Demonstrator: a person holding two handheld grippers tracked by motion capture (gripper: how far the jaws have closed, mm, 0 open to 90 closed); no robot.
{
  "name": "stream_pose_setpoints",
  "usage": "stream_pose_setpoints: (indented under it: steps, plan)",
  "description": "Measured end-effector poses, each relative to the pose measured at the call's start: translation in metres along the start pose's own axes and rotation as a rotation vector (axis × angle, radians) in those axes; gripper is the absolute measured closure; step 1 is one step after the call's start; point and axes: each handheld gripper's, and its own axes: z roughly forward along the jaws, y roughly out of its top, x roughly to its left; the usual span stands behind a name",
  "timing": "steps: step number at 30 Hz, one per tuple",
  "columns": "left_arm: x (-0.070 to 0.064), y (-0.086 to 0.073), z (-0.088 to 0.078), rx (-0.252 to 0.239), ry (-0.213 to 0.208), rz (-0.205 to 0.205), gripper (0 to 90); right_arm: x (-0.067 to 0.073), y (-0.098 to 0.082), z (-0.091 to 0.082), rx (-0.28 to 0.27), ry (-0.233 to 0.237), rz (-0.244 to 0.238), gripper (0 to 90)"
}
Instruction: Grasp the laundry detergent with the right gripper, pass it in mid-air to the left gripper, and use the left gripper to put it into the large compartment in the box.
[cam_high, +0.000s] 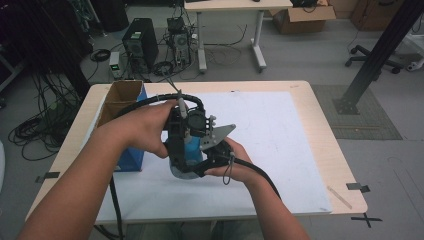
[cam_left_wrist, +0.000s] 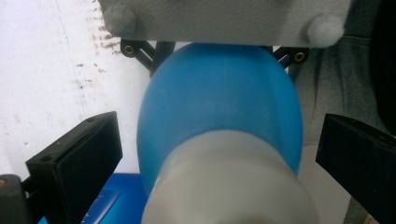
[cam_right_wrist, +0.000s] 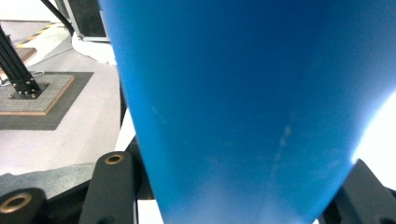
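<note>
1. From the high view, both hands meet over the middle of the surface (cam_high: 280, 150), the left gripper (cam_high: 181, 131) and right gripper (cam_high: 212, 159) crowded around a blue bottle (cam_high: 186, 162).
2. The left gripper view shows the bottle's (cam_left_wrist: 219, 107) whitish neck between fingers (cam_left_wrist: 88, 154) standing wide, clear of it.
3. In the right gripper view, the fingers (cam_right_wrist: 112, 186) clamp the bottle's blue body (cam_right_wrist: 243, 107).
4. No label is readable.

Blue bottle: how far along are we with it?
Done: the right gripper is shut on the blue bottle, lifted above the table. In hand: the left gripper straddles its pale cap end, jaws open. Left: closing on the cap, probably to unscrew it.
</note>
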Motion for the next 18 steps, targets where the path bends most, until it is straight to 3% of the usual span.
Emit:
stream_pose_setpoints:
  steps: [18]
  plan:
    - [0.0006, -0.0029, 0.0013, 0.01, 0.007, 0.015, 11.5, 0.0001, 0.0012, 0.0008, -0.003, 0.001, 0.004, 44.5]
